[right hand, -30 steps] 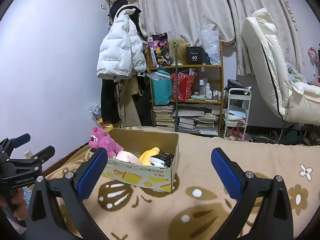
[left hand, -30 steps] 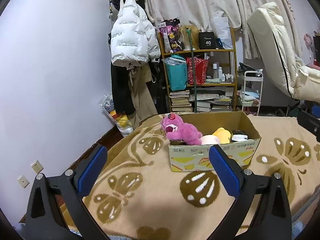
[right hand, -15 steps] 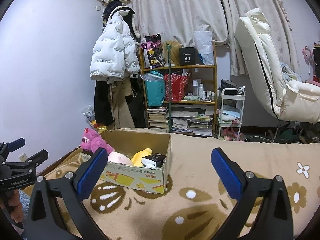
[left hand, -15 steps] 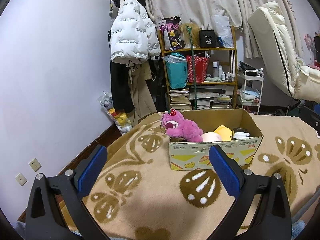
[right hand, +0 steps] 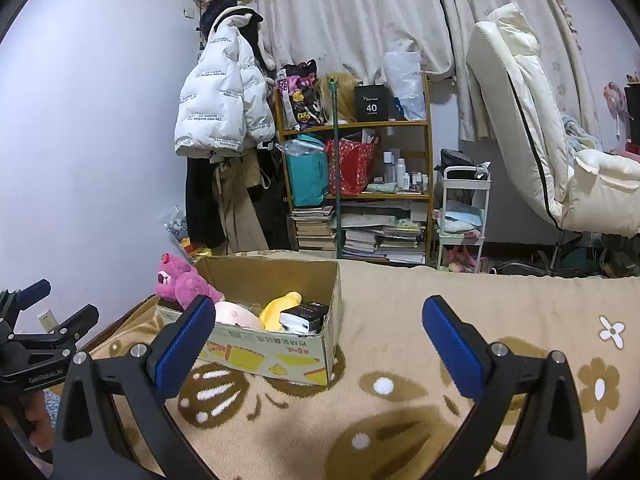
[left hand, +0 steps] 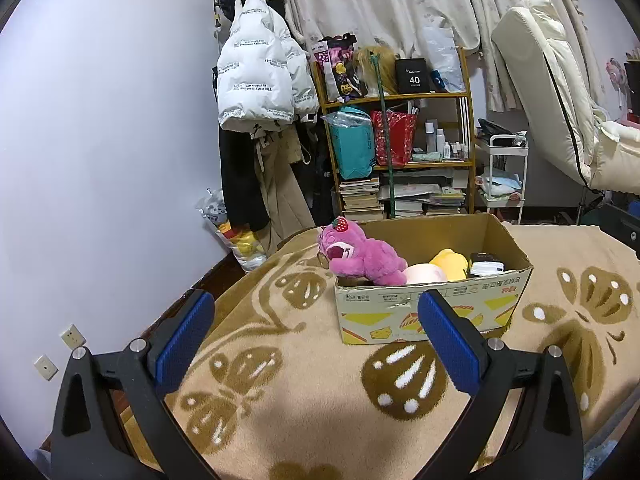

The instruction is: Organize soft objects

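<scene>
Both views are evenly and fairly brightly lit by soft indoor light from above, with no hard glare. Below and between the fingers, a broad soft-edged shadow lies on the blanket (left hand: 304,408) in the left wrist view, and a similar dim patch crosses it between the fingers in the right wrist view. Focus is sharp from the fingers to the far shelf (right hand: 356,184). Fisheye distortion bows the wall (left hand: 100,140) and curtain (right hand: 352,16) toward the edges, and the corners are black vignette.
</scene>
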Demonstrator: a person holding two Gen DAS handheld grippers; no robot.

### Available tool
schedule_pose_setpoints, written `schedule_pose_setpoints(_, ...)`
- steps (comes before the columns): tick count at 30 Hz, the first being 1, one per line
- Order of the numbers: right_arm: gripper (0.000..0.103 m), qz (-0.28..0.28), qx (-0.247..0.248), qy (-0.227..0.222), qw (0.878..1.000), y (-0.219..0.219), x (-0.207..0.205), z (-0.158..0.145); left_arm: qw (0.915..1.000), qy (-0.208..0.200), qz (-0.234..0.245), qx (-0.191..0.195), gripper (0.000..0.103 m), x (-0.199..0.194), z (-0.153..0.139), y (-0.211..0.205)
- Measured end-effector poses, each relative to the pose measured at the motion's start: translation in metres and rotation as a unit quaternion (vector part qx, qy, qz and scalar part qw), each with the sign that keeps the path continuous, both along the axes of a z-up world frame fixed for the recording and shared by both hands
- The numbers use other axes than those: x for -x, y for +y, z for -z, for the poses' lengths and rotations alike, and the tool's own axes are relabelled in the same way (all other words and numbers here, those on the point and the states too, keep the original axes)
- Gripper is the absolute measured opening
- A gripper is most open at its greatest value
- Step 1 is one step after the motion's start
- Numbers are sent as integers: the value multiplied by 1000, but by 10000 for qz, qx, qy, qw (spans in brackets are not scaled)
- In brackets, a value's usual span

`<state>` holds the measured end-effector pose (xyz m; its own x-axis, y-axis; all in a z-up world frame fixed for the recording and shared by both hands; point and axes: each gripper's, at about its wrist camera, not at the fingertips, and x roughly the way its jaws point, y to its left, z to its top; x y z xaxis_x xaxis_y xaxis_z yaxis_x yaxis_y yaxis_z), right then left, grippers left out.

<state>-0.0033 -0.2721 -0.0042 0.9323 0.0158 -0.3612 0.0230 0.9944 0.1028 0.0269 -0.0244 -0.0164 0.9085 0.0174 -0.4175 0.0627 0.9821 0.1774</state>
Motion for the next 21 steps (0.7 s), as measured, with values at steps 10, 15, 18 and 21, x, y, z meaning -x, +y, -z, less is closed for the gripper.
schedule_pose_setpoints(10,103,6,-2,-1,10000,0,0,1,10000,-65,-47,37,101,1,0,1)
schedule_pose_setpoints(15,103,5,-1,12,10000,0,0,1,10000,-54,-53,47,101,1,-1,2)
schedule_pose_setpoints(18,103,13,-7,12,10000,0,0,1,10000,-50,-45,54,101,1,-1,2)
schedule_pose_setpoints(21,103,4,-2,4,10000,-1,0,0,10000,-55,-43,55,101,1,-1,2)
